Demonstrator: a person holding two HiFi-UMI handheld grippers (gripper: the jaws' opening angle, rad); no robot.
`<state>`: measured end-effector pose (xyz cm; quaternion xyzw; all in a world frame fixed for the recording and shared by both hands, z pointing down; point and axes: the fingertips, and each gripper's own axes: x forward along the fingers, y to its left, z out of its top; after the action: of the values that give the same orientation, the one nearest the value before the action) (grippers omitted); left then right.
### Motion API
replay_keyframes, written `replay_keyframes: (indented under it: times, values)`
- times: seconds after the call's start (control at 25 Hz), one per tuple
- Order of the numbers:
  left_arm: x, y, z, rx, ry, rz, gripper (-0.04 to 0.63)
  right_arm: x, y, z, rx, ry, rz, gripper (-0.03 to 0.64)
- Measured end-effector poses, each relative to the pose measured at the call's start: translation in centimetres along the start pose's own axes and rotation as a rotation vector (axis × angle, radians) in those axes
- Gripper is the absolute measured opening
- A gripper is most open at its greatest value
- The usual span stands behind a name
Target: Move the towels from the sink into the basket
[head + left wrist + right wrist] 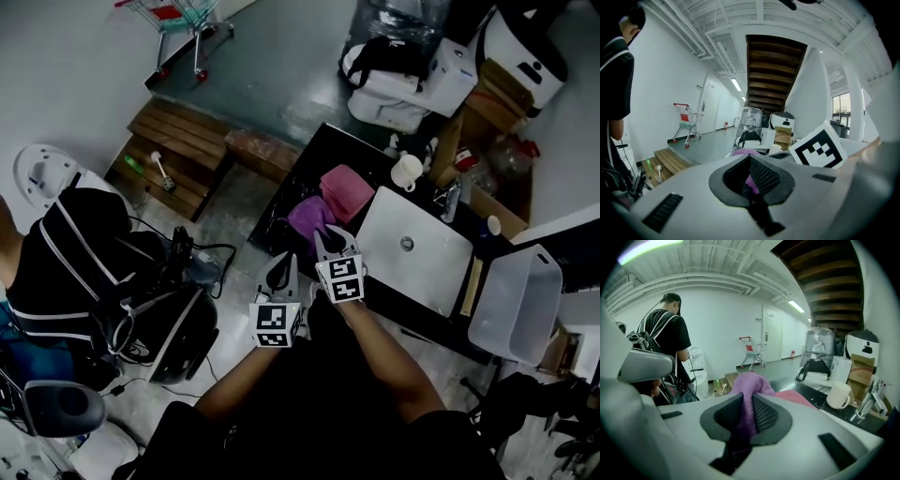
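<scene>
The purple towel is fuzzy cloth; the sink smooth, glossy; the pallet bare wood.

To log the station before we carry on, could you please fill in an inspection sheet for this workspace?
Surface: black counter with a white sink set in it.
Job's things: purple towel and pink towel on the counter left of the sink; clear basket to the sink's right.
Clutter: mug and tap behind the sink.
Grippers: left tongs and right tongs both shut on the purple towel.
Cables: black cable on the floor by the bags.
Surroundings: cart, wooden steps, a person in black.
</scene>
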<state>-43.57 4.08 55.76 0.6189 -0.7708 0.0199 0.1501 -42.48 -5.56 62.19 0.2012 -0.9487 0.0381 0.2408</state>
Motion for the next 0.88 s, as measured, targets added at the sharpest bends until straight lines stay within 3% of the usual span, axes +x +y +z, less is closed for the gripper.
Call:
replay_keyframes:
  times: [0.52, 0.88]
  values:
    - [-3.1, -3.0, -1.2, -0.018, -0.001, -0.095, 0.003, -7.8, 0.5, -0.1, 0.104, -0.042, -0.131, 0.061]
    - [-2.1, -7.4, -0.2, 0.014, -0.015, -0.152, 0.003, -12.6, -1.9, -1.9, 0.157, -0.066, -0.194, 0.061]
